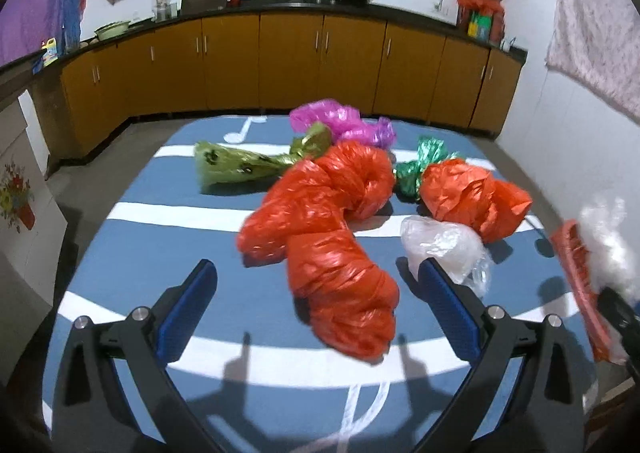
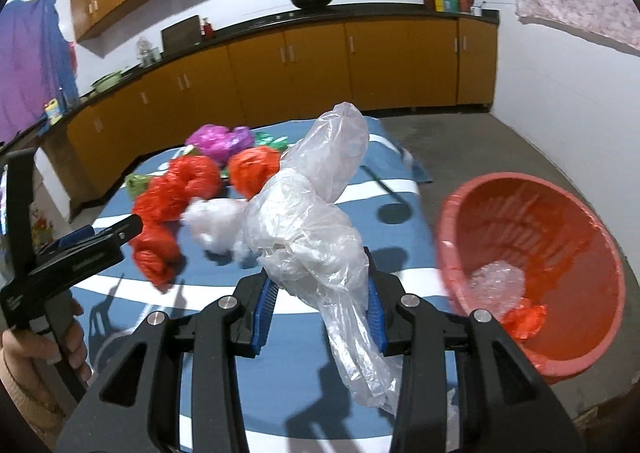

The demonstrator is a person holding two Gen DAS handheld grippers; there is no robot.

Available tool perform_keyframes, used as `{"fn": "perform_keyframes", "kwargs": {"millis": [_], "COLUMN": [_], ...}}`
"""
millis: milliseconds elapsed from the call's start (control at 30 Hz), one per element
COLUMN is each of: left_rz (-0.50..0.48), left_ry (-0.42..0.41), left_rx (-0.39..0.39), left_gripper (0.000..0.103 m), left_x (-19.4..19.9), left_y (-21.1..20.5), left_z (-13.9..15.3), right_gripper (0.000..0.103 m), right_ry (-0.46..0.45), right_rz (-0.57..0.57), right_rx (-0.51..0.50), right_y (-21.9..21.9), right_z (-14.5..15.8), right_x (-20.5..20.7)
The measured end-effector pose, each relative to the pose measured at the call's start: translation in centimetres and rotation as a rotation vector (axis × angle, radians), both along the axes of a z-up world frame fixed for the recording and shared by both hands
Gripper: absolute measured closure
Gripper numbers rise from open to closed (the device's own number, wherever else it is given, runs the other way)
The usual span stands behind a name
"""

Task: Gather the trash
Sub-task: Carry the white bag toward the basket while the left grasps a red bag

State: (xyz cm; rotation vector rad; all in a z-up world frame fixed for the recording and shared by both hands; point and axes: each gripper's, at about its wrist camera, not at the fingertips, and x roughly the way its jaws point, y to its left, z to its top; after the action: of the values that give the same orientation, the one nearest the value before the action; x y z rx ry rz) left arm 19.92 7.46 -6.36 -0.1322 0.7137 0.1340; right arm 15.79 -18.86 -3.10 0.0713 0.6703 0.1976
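Observation:
A long twisted red bag (image 1: 320, 221) lies on the blue striped table cloth (image 1: 160, 245), its near end between the wide-apart fingers of my open left gripper (image 1: 316, 267), untouched by the pads. Around it lie a second red bag (image 1: 472, 197), a small clear crumple (image 1: 444, 249), an olive green bag (image 1: 236, 167), a pink bag (image 1: 336, 121) and green foil (image 1: 420, 169). My right gripper (image 2: 320, 285) is shut on a big clear plastic bag (image 2: 316, 213), held above the table. The red basket (image 2: 532, 253) is to its right, tilted, with a clear scrap and a red scrap inside.
Yellow cabinets (image 1: 288, 61) under a dark counter run along the far wall. Bare concrete floor (image 2: 460, 141) lies right of the table. A hand (image 2: 40, 349) grasps the left gripper's handle at the lower left of the right wrist view.

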Motion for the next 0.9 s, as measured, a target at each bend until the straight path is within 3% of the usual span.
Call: {"fn": "perform_keyframes", "kwargs": {"millis": [133, 300, 367, 600, 667, 900], "left_rz": [0.018, 0.023, 0.015, -0.019, -0.033, -0.058], "left_ry": [0.045, 0.101, 0.123, 0.144, 0.152, 0.109], "left_rx": [-0.021, -0.051, -0.073, -0.099, -0.113, -0.099], "left_gripper": [0.005, 0.028, 0.032, 0.043, 0.055, 0.06], "left_x": [1.8, 2.8, 3.0, 3.1, 3.1, 1.7], "left_y": [-0.2, 0.0, 0.2, -0.3, -0.4, -0.6], "left_z": [-1.3, -2.4, -2.7, -3.0, -3.2, -2.0], "right_gripper": [0.063, 0.063, 0.063, 0.063, 0.063, 0.063], "right_ry": [0.014, 0.034, 0.036, 0.034, 0.029, 0.009], "right_rz": [-0.028, -0.049, -0.052, -0.052, -0.053, -0.061], "right_rx": [0.002, 0.01, 0.013, 0.017, 0.018, 0.019], "right_y": [-1.5, -2.5, -2.6, -2.7, -2.7, -3.0], "right_z": [-0.5, -1.0, -1.1, -1.0, -0.9, 0.2], "right_x": [0.5, 0.7, 0.6, 0.5, 0.3, -0.4]}}
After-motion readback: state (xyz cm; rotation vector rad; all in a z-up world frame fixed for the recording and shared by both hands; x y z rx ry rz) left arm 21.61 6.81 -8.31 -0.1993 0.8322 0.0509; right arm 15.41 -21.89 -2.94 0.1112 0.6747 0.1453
